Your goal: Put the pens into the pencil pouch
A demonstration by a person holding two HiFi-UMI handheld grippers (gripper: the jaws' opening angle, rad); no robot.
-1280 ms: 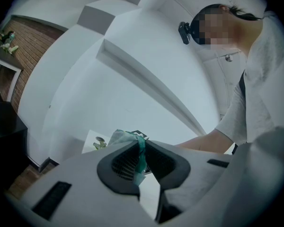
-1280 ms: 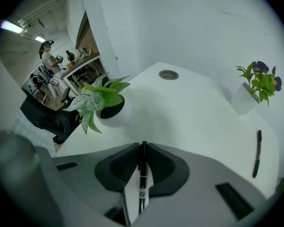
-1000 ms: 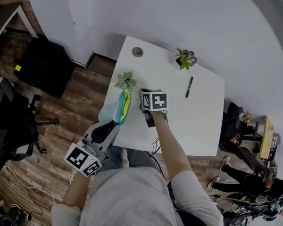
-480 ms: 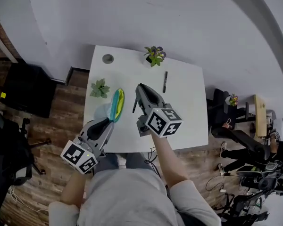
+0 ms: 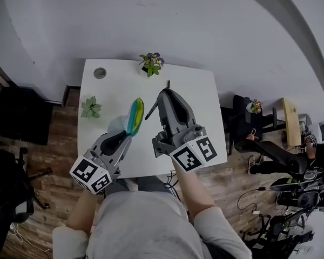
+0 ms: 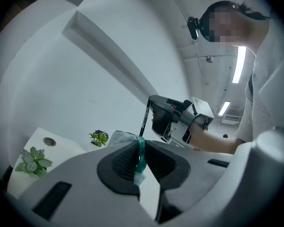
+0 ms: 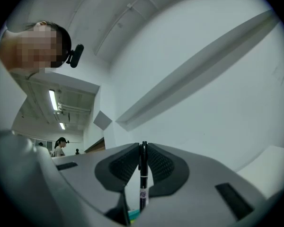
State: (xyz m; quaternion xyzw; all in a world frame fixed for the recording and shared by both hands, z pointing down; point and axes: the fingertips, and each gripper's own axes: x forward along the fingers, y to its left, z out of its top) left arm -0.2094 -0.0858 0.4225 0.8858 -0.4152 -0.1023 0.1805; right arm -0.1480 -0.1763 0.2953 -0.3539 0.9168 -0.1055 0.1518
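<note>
In the head view, my left gripper (image 5: 123, 137) holds the yellow and teal pencil pouch (image 5: 134, 116) by its near end over the white table (image 5: 205, 99). My right gripper (image 5: 163, 97) carries a black pen (image 5: 151, 111) just beside the pouch, and a second pen (image 5: 167, 83) lies near the flowering plant (image 5: 151, 63). In the left gripper view my jaws are clamped on the pouch's teal edge, and in the right gripper view my jaws pinch the pen upright between the pads.
</note>
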